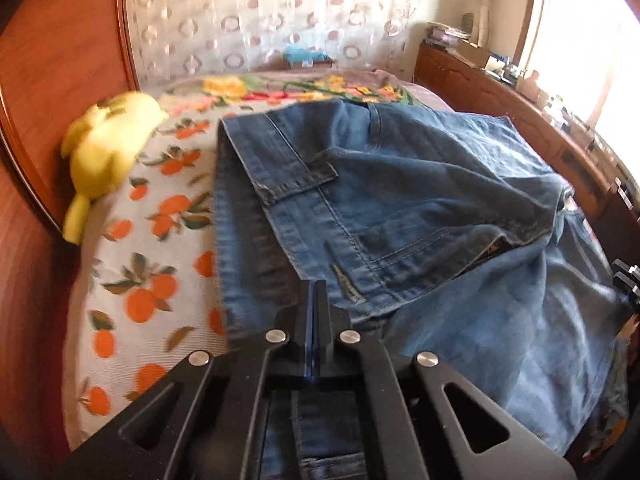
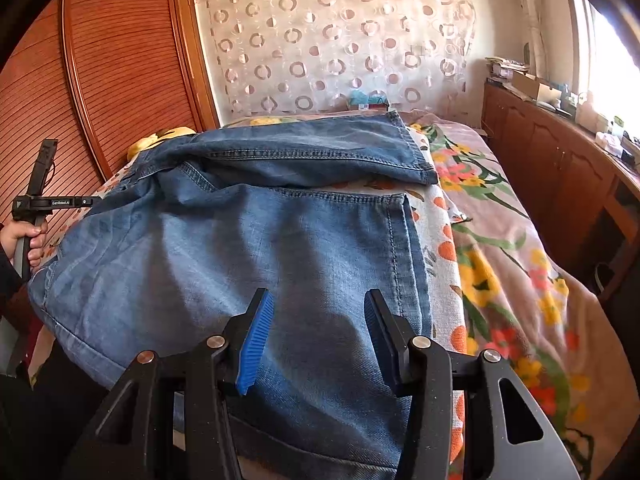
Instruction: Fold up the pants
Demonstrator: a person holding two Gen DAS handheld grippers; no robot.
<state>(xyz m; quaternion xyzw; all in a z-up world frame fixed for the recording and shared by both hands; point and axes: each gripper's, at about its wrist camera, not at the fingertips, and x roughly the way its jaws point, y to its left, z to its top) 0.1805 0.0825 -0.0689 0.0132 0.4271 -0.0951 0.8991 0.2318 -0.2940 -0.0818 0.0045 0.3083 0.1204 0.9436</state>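
Note:
Blue denim pants [image 1: 400,208] lie rumpled on the bed, waistband and pocket side up in the left wrist view. My left gripper [image 1: 316,292] has its jaws closed together over the waist area; denim runs under it, and I cannot see whether cloth is pinched. In the right wrist view the pants [image 2: 240,248] spread across the bed with a leg [image 2: 320,152] folded across the far part. My right gripper [image 2: 316,304] is open, hovering just above the denim near its right edge, holding nothing. The left gripper's body shows at far left [image 2: 36,200], held by a hand.
A yellow plush toy [image 1: 104,152] lies by the wooden headboard [image 1: 60,80]. The bed has an orange-print cloth [image 1: 152,288] and a floral blanket [image 2: 520,264]. A wooden cabinet [image 2: 560,168] with clutter stands along the right under a bright window. A patterned curtain [image 2: 340,40] hangs behind.

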